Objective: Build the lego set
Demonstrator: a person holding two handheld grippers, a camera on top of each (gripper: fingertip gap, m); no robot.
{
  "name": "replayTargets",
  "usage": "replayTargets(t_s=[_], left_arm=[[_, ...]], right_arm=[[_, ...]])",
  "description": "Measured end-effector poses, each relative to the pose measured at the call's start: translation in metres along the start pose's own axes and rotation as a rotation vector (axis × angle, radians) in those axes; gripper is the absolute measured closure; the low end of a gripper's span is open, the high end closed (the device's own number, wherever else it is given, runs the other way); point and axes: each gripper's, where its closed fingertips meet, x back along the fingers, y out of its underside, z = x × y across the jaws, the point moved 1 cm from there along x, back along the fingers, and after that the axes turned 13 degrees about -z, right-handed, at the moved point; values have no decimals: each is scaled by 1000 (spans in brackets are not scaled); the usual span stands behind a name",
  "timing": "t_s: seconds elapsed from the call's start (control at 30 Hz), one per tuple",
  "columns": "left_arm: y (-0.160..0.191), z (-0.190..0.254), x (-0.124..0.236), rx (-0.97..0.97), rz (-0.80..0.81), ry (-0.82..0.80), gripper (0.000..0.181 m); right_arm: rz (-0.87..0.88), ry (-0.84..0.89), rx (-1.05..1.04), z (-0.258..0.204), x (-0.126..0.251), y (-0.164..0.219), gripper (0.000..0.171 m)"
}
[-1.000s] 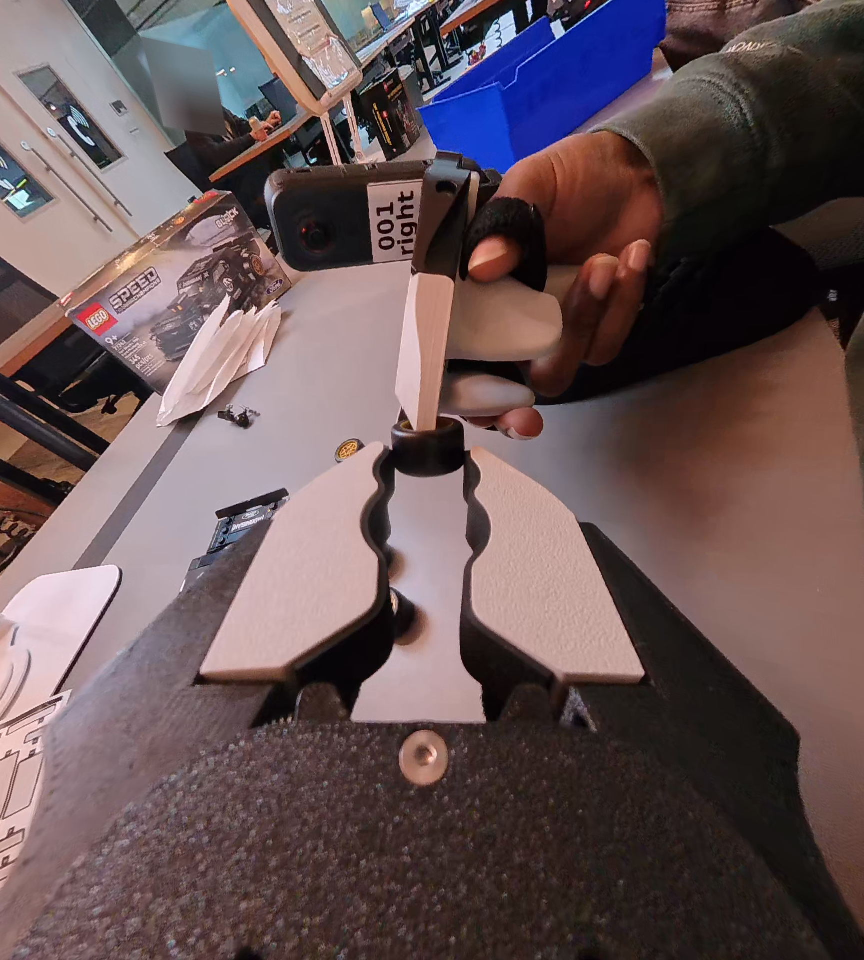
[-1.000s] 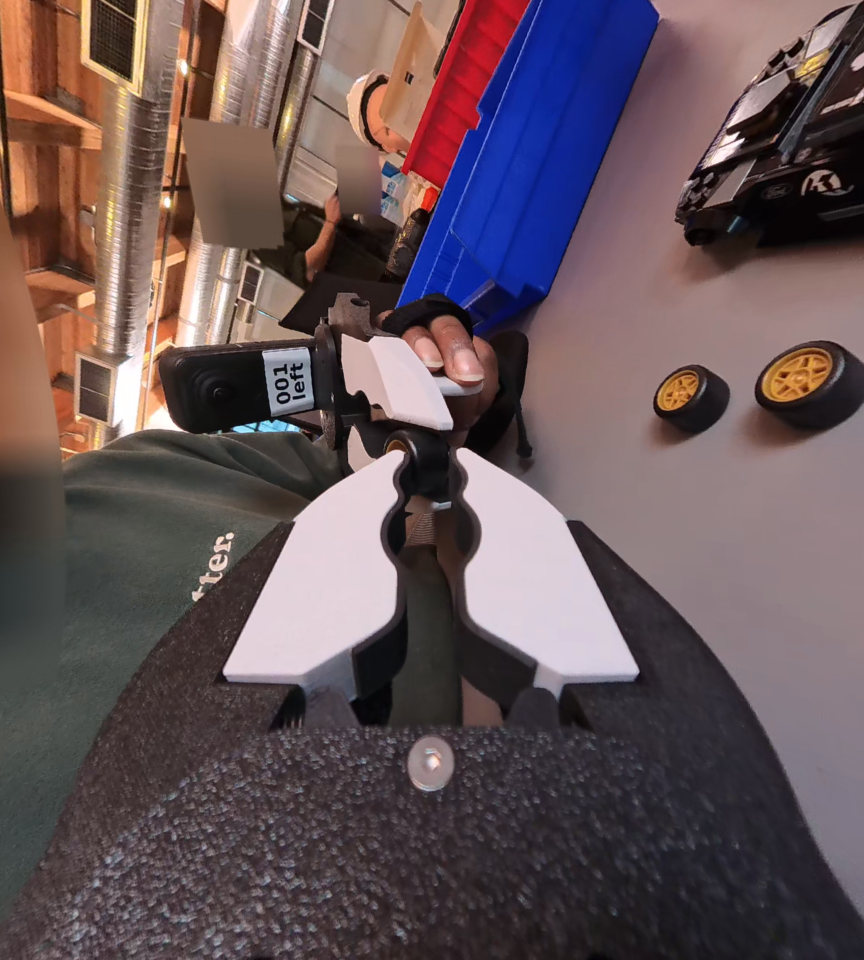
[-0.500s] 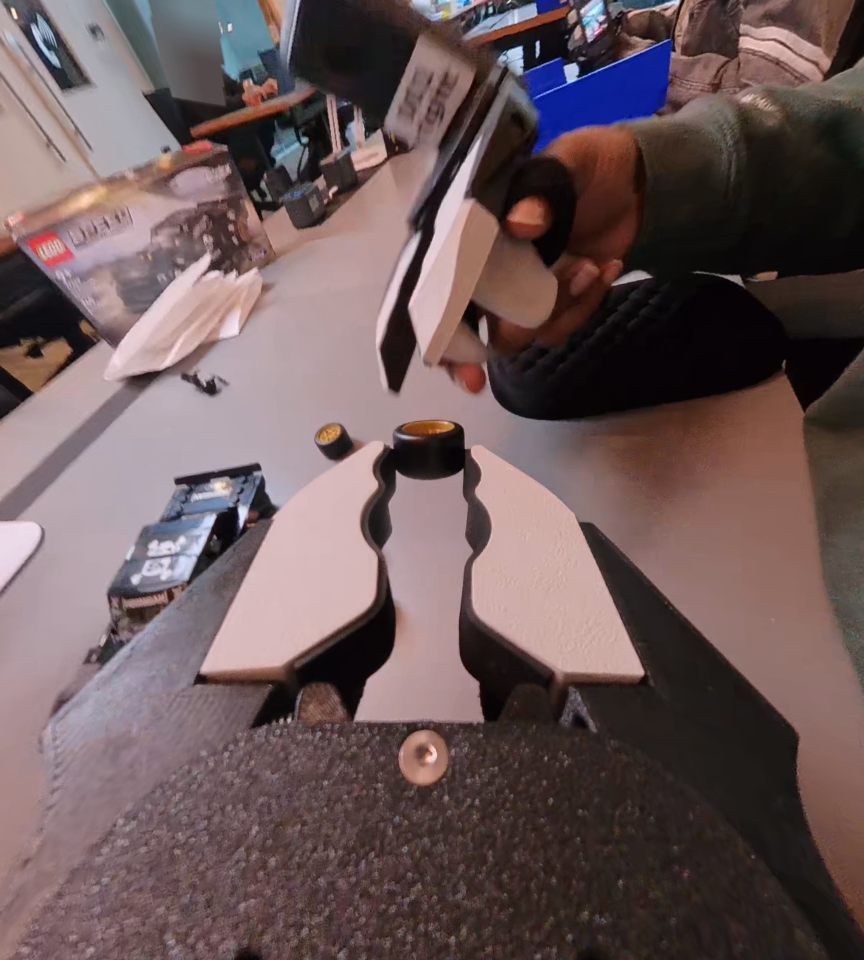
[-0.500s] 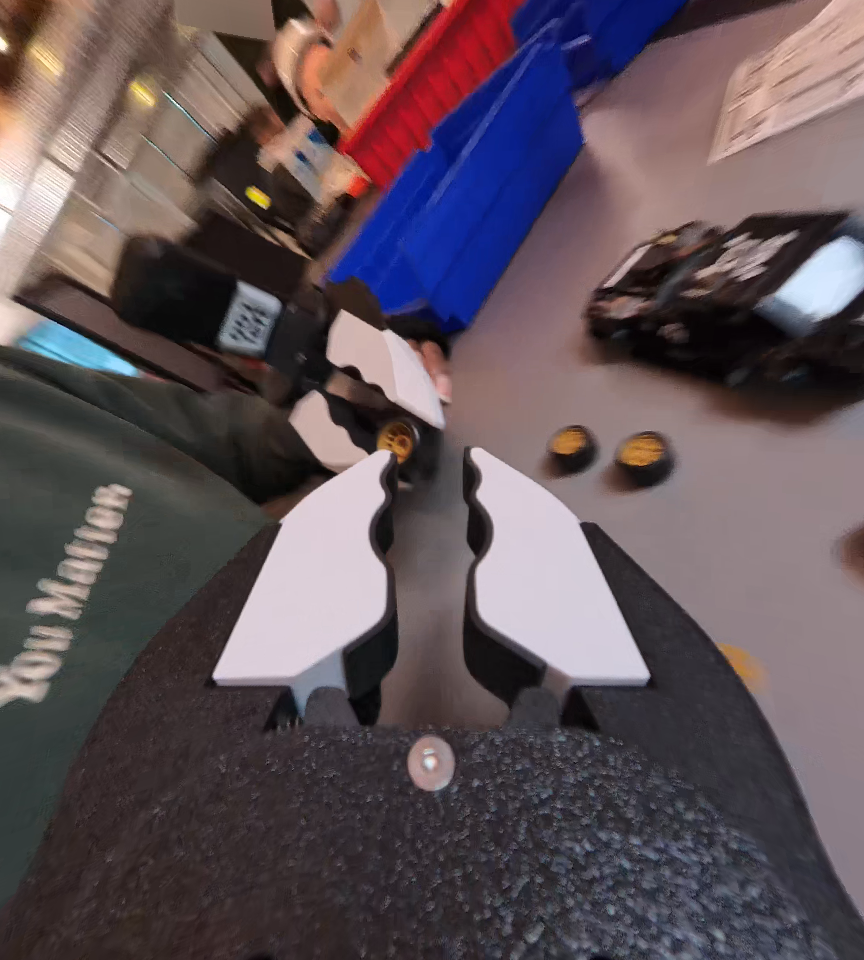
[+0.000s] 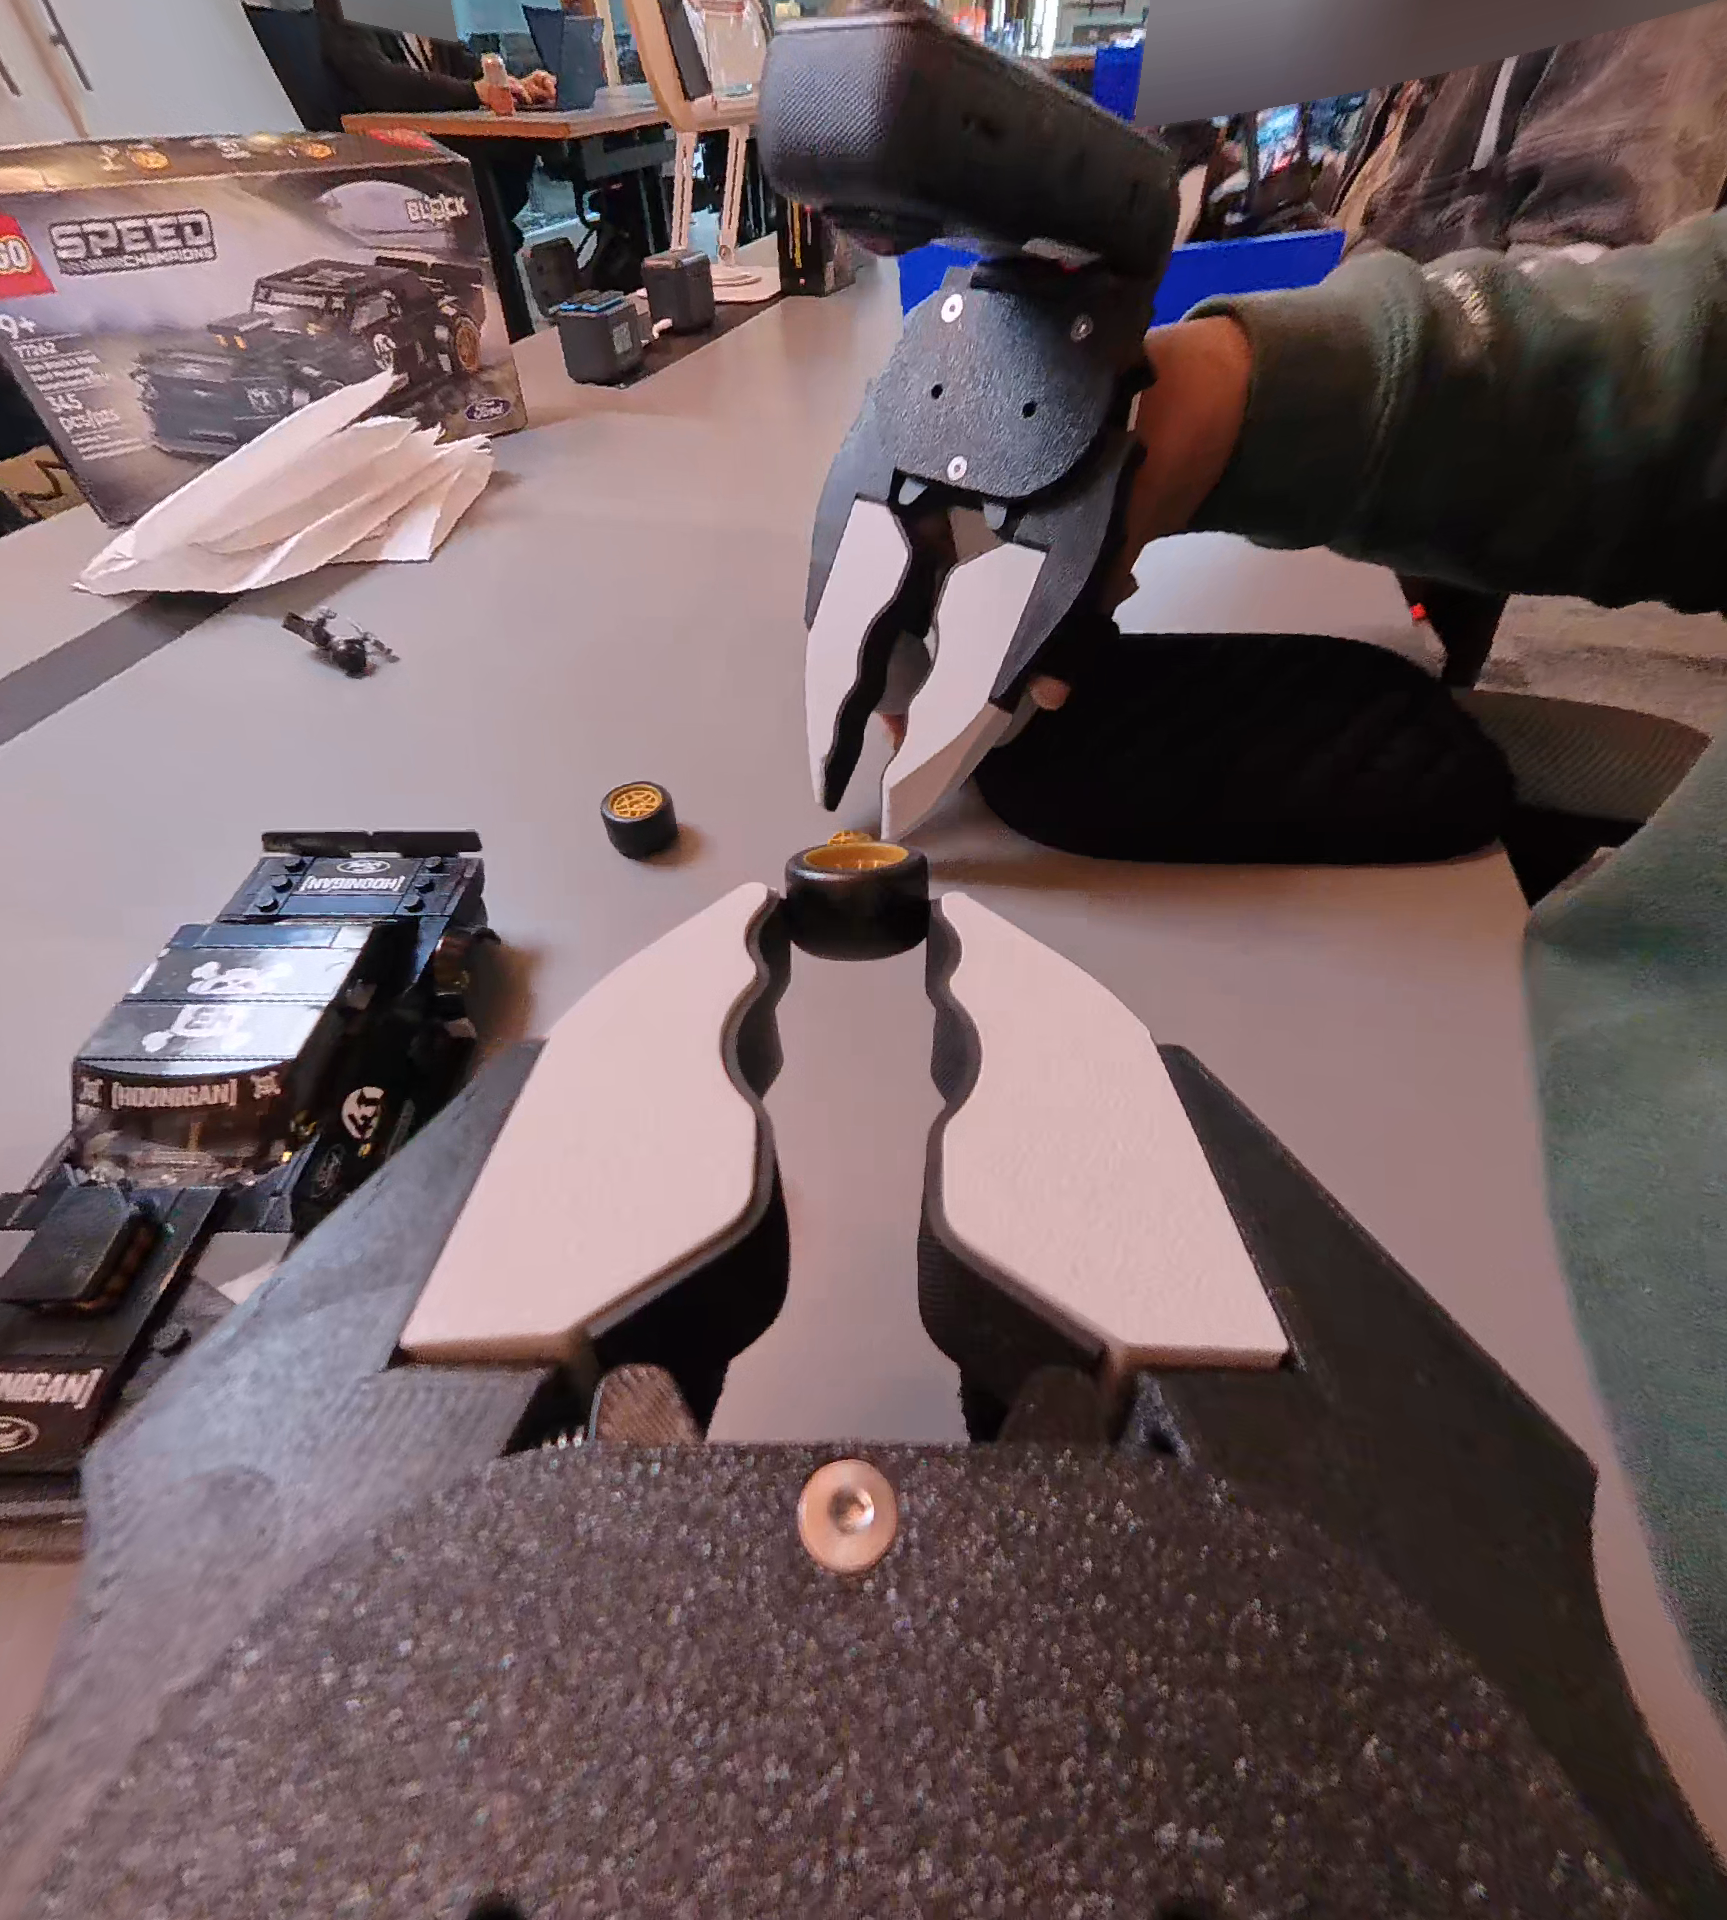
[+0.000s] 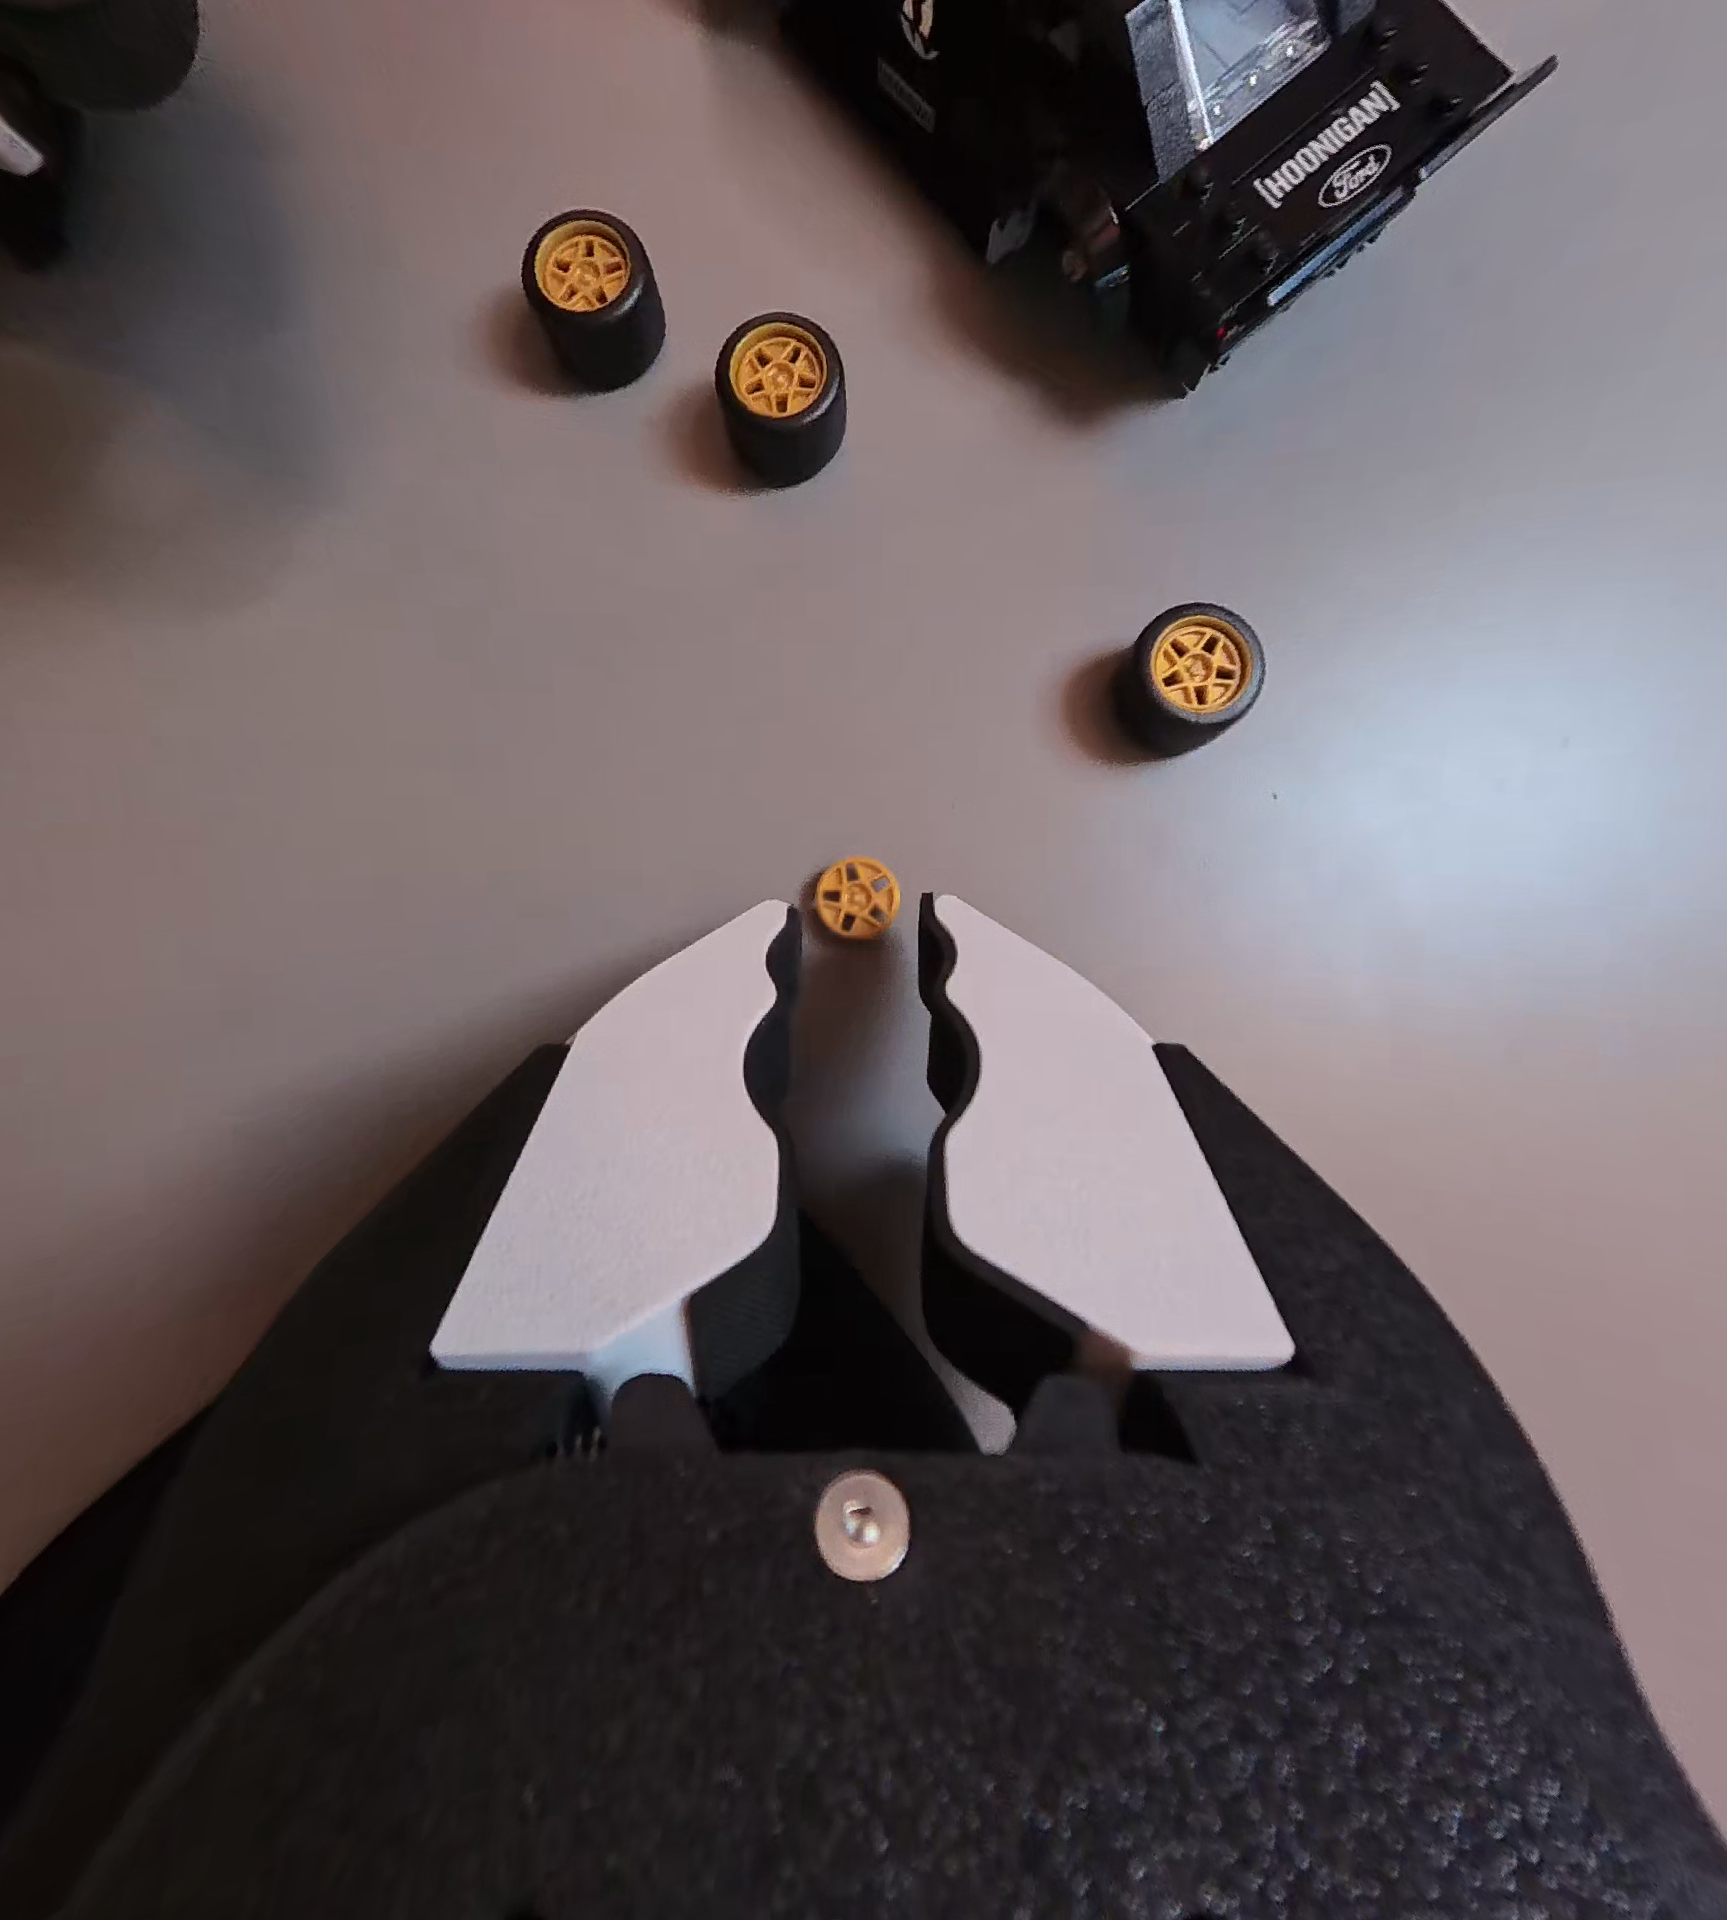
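Jaws on your left gripper [image 5: 854, 902] pinch a black rubber tyre w/ gold rim [image 5: 855, 896]; right gripper [image 6: 857, 912] jaws part-open, empty, over small gold spoked hubcap [image 6: 856, 898] on grey worktop [image 6: 319, 727]. Black brick car [image 5: 204, 1091] near left.

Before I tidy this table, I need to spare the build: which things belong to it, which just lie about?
Job:
black car body
tyre in left gripper
gold rim insert at right gripper
three loose wheels

Lying about:
set box
white paper bags
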Motion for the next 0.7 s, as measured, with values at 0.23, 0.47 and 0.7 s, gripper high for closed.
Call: replayTargets(t_s=[0.23,0.47,0.7], left_arm=[[-3,-5,4,55,57,39,156],[-8,-2,5,73,109,71,156],[-23,4,14,53,242,89,156]], right_arm=[[-43,-17,27,-3,-7,0,155],[162,-95,171,-33,55,-63,156],[160,-183,409,-81,75,-119,156]])
